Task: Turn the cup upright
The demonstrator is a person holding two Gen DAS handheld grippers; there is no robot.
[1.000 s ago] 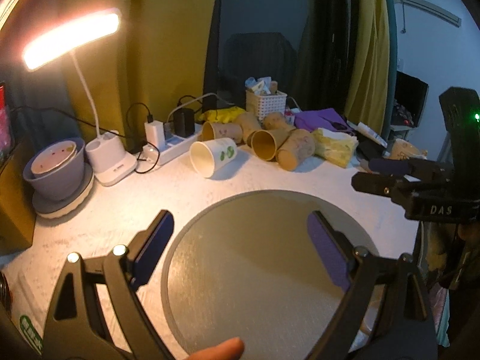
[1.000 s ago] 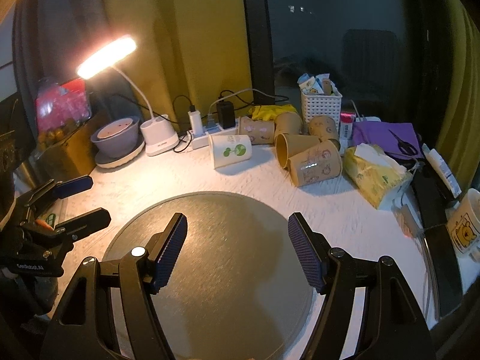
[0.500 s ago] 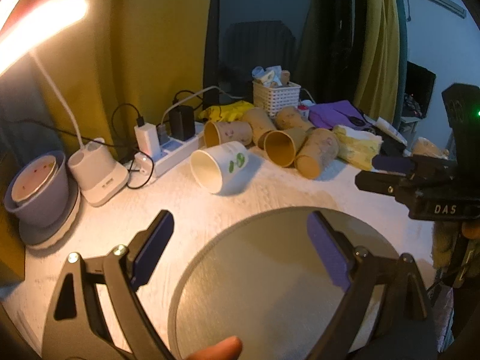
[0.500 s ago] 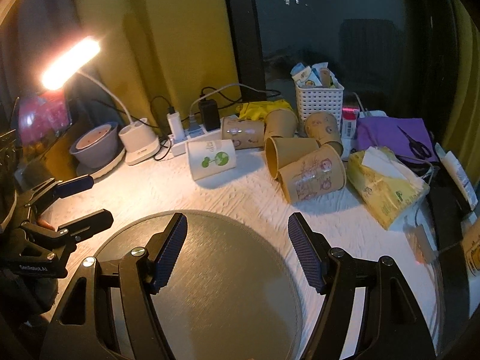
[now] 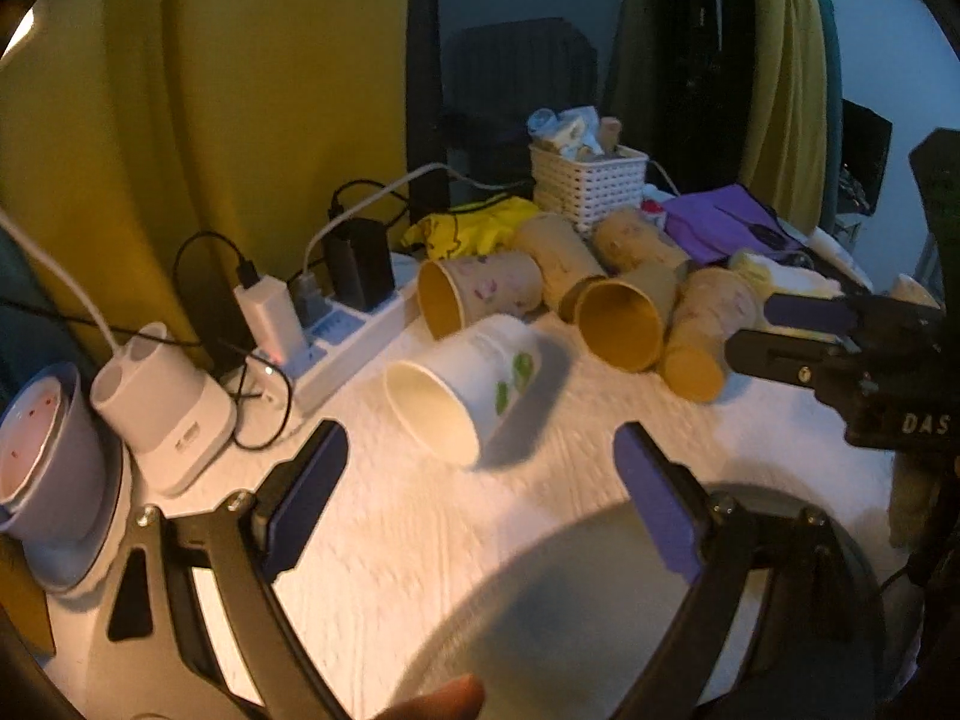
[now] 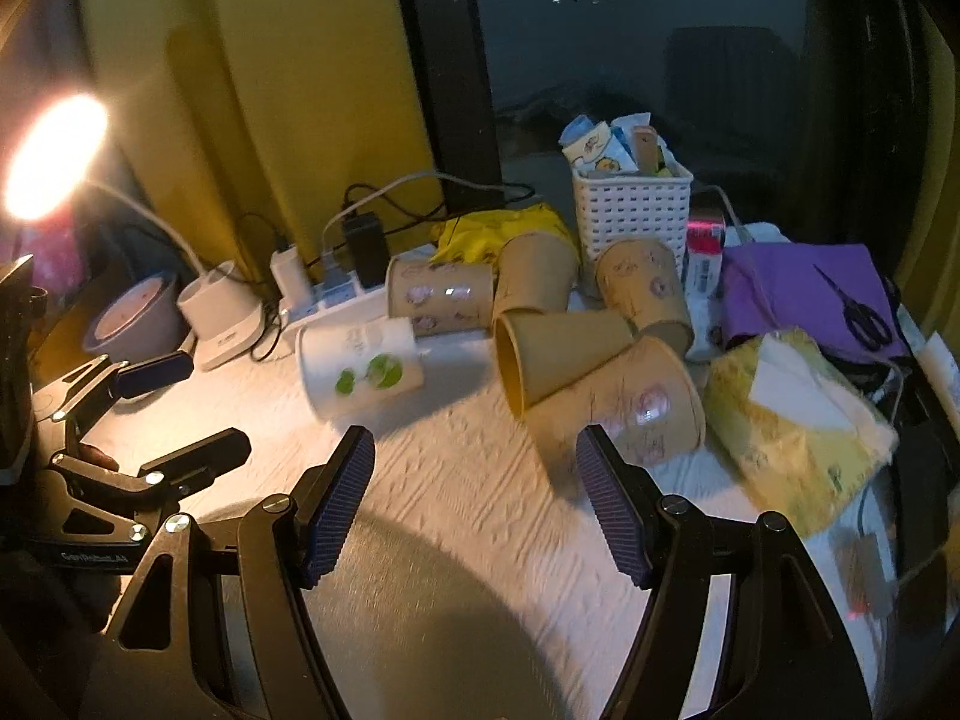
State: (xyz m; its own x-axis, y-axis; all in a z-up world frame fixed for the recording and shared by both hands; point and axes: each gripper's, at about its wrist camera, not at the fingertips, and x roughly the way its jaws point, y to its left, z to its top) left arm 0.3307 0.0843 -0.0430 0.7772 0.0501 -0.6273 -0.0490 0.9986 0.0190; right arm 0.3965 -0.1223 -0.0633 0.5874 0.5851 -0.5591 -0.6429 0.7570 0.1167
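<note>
At centre of the left wrist view the white cup (image 5: 462, 396) lies on its side on the surface (image 5: 420, 528), mouth toward lower left of frame, green print on its wall. Nothing done yet: cup not upright, not touched. Left to do, by my read: close in, grip, tip it onto its base, let go.

Left gripper (image 5: 480, 480) jaws wide open, empty. Cup sits just beyond the jaw tips, roughly in line with the gap, a bit left of its middle, not between the pads.

Right gripper (image 6: 474, 504) jaws also wide open, empty. In the right wrist view the white cup (image 6: 360, 369) is at centre left, beyond and left of the left jaw tip, apart from it. Straight beyond the right jaw tip is a brown cup (image 6: 624, 414), 1 of 5 brown cups lying on their sides in a pile behind and right of the white one.

Left gripper looks better placed for the grab. White cup nearly touches the closest brown cup (image 5: 480, 294) behind it, so a push could shove the pile.
</note>
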